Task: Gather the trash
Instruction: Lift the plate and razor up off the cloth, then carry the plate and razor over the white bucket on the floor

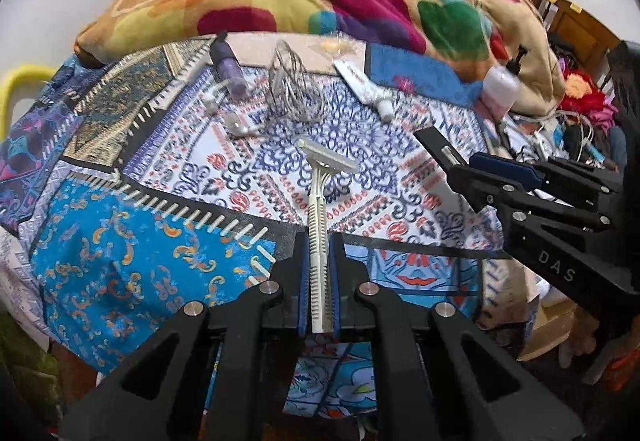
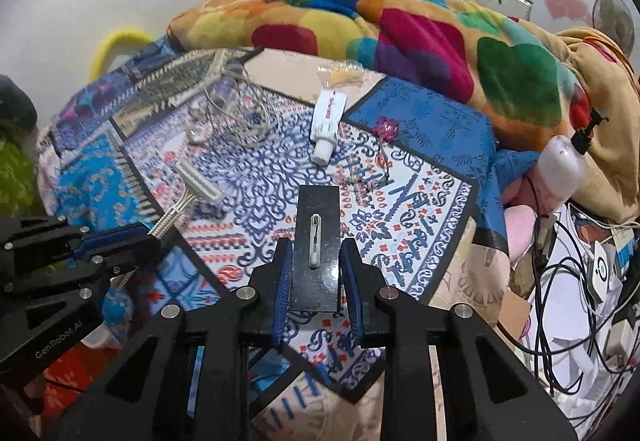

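My left gripper (image 1: 319, 241) is shut on the ribbed handle of a white disposable razor (image 1: 318, 201), whose head points away over the patterned bedspread (image 1: 360, 129). The right wrist view shows the same razor (image 2: 188, 197) sticking out of the left gripper (image 2: 150, 235) at the left. My right gripper (image 2: 316, 245) is shut on a flat black card (image 2: 326, 281) with a small white piece fixed on it, held above the bedspread (image 2: 400, 209). From the left wrist view, this card (image 1: 430, 141) juts from the right gripper (image 1: 460, 167) at the right.
On the bed lie a white tube (image 2: 328, 121), a coiled cable (image 2: 240, 117), a purple bottle (image 1: 228, 65), a clear wrapper (image 2: 340, 75) and a pink scrap (image 2: 386, 127). A colourful blanket (image 2: 400, 25) is heaped behind. A pump bottle (image 2: 560, 169) and tangled cords (image 2: 568, 281) sit right.
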A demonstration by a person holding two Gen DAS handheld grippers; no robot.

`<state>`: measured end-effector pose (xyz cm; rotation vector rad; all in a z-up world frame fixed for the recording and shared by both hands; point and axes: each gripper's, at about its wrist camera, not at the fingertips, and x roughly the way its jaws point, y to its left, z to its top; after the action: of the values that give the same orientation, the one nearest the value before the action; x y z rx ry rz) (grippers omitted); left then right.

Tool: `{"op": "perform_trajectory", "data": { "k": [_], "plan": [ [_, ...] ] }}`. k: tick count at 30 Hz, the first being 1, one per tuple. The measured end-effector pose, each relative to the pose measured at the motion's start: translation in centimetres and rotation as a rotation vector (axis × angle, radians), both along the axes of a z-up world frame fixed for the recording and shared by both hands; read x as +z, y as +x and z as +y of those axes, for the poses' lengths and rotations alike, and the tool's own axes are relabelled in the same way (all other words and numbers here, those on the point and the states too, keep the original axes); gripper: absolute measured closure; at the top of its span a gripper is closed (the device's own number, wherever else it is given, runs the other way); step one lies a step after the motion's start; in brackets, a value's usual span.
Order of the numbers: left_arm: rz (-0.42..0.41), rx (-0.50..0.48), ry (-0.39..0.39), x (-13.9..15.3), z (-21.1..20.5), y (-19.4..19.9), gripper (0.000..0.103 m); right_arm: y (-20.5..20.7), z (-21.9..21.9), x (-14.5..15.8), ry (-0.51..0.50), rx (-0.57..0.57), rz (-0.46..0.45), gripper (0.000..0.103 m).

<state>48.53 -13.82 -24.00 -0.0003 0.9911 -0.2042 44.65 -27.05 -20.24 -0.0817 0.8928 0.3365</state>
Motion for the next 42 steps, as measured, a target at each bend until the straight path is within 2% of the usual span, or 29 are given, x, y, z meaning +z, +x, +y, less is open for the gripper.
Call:
{"op": "perform_trajectory", "data": {
  "k": [4,12,22,33,42],
  "plan": [
    [-0.040,0.019,-0.004,2.2,0.5,-0.9,0.095,-0.6,0.1,1.6,0.003,-0.002,-0.026,0.081],
    [-0.139,0.071,-0.017,7.4,2.7,-3.5,0.095,-2.8,1.2,6.8,0.034,0.017,-0.117,0.081],
    [-0.256,0.155,-0.014,13.2,7.5,-9.2,0.095,-6.9,4.9,12.6,0.075,0.073,-0.226,0.081],
    [-0.315,0.275,-0.001,16.5,14.5,-16.4,0.095,-12.1,11.0,15.8,0.110,0.192,-0.290,0.081],
    [-0.319,0.393,0.028,16.6,21.0,-22.4,0.095,-16.0,17.1,16.1,0.131,0.316,-0.279,0.081]
  ]
}}
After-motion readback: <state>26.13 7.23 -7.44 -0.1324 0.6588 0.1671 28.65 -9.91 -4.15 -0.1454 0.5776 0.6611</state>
